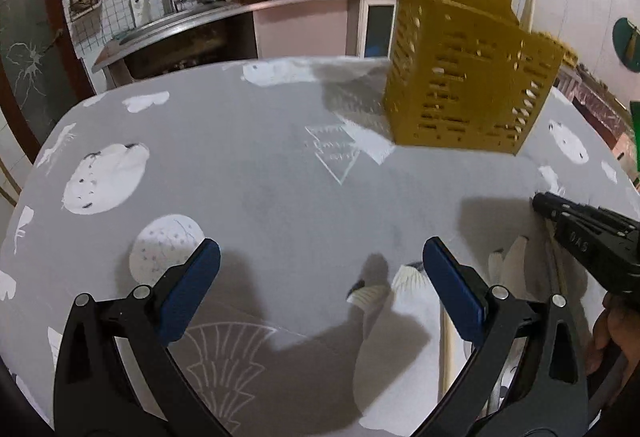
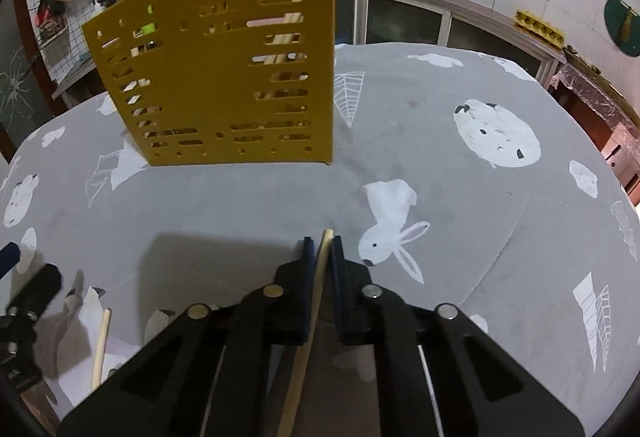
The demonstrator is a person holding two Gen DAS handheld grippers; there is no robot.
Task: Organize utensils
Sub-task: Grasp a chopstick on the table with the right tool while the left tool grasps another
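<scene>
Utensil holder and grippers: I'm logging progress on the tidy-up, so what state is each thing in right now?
Yellow utensil holder: upright on the table, chopsticks and a green utensil inside.
Right gripper: shut on a wooden chopstick.
Left gripper: open, holding nothing.
Loose chopstick: lying on the tablecloth.
</scene>
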